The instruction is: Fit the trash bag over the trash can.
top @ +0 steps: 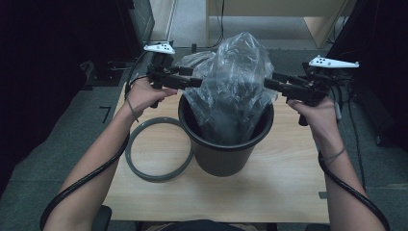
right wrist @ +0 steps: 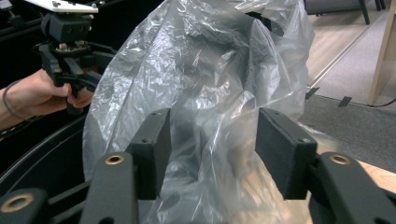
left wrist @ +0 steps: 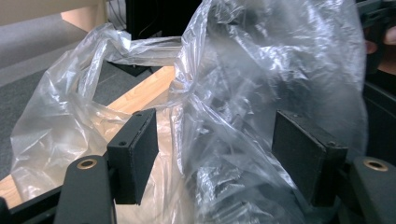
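A clear plastic bag stands crumpled and tall out of a dark round bin in the middle of the wooden table. My left gripper meets the bag's left side at rim height. In the left gripper view that gripper is open, with bag film lying between its pads. My right gripper meets the bag's right side. It is open too, and the bag bulges between its pads. The bin's rim and the other hand's gripper show beyond.
A grey ring lies flat on the table, touching the bin's left side. Light wooden furniture stands behind the table on grey carpet. Dark equipment and cables sit at the back left. Cables trail from both grippers along the forearms.
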Demonstrator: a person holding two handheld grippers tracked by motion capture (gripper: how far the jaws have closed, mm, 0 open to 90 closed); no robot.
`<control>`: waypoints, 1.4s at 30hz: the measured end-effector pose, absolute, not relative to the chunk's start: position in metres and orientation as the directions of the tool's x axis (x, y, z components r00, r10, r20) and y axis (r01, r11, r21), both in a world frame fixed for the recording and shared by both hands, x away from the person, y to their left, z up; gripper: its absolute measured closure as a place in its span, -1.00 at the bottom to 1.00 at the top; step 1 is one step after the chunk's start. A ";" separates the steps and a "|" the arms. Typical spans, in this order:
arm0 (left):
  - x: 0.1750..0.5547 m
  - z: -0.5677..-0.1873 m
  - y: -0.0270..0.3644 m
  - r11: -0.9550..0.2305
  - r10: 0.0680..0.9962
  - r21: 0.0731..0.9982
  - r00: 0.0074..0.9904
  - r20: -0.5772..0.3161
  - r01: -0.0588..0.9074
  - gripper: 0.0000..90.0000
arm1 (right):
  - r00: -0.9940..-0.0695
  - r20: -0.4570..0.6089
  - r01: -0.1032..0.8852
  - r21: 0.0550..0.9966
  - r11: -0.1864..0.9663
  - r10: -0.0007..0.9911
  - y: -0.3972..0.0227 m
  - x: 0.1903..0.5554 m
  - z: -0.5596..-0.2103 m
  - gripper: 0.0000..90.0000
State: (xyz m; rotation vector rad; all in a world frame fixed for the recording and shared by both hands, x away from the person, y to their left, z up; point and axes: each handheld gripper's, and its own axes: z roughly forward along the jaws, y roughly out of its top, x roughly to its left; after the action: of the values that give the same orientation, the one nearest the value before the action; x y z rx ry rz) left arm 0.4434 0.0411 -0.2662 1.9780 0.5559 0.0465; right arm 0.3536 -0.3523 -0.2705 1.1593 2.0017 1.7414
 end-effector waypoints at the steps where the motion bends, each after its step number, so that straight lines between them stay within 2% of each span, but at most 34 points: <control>1: 0.443 -0.267 0.040 -0.369 0.409 0.856 0.891 -0.199 0.361 -0.28 | -0.649 0.294 0.398 0.917 -0.016 0.702 -0.350 0.355 -0.272 0.01; 4: 0.444 -0.270 0.039 -0.382 0.413 0.850 0.890 -0.195 0.363 -0.15 | -0.646 0.276 0.404 0.915 0.011 0.712 -0.346 0.358 -0.275 0.03; 8: 0.444 -0.273 0.040 -0.390 0.420 0.846 0.888 -0.188 0.364 0.29 | -0.625 0.269 0.412 0.911 0.017 0.733 -0.343 0.359 -0.278 0.36; 10: 0.443 -0.273 0.042 -0.394 0.429 0.849 0.888 -0.168 0.351 0.44 | -0.613 0.296 0.436 0.900 0.002 0.732 -0.344 0.361 -0.279 0.47; 15: 0.442 -0.271 0.056 -0.354 0.428 0.864 0.883 -0.191 0.359 0.75 | -0.602 0.289 0.472 0.881 0.040 0.744 -0.347 0.359 -0.283 0.94; 18: 0.442 -0.270 0.066 -0.331 0.427 0.868 0.879 -0.212 0.369 0.92 | -0.605 0.293 0.481 0.876 0.046 0.740 -0.351 0.357 -0.283 1.00; 20: 0.441 -0.270 0.072 -0.310 0.421 0.873 0.878 -0.230 0.377 0.95 | -0.606 0.290 0.482 0.874 0.052 0.740 -0.353 0.355 -0.282 1.00; 33: 0.429 -0.276 0.107 -0.279 0.419 0.879 0.873 -0.250 0.386 0.98 | -0.583 0.293 0.484 0.874 0.034 0.758 -0.385 0.338 -0.282 1.00; 34: 0.428 -0.275 0.107 -0.280 0.417 0.879 0.874 -0.251 0.386 0.94 | -0.591 0.294 0.478 0.878 0.032 0.751 -0.386 0.337 -0.282 1.00; 35: 0.427 -0.274 0.106 -0.281 0.408 0.882 0.879 -0.247 0.378 0.79 | -0.599 0.294 0.469 0.883 0.030 0.745 -0.386 0.336 -0.281 1.00; 38: 0.424 -0.266 0.104 -0.282 0.400 0.892 0.888 -0.227 0.355 0.44 | -0.624 0.288 0.440 0.898 0.022 0.726 -0.385 0.333 -0.275 0.81; 42: 0.424 -0.256 0.099 -0.277 0.396 0.902 0.895 -0.205 0.330 0.22 | -0.634 0.267 0.402 0.915 0.015 0.726 -0.382 0.332 -0.266 0.56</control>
State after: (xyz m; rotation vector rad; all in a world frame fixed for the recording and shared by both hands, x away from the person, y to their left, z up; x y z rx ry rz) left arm 0.4242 0.0991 -0.2559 1.8851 0.5361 0.0703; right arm 0.3320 -0.3821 -0.2656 1.1661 2.0166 1.6576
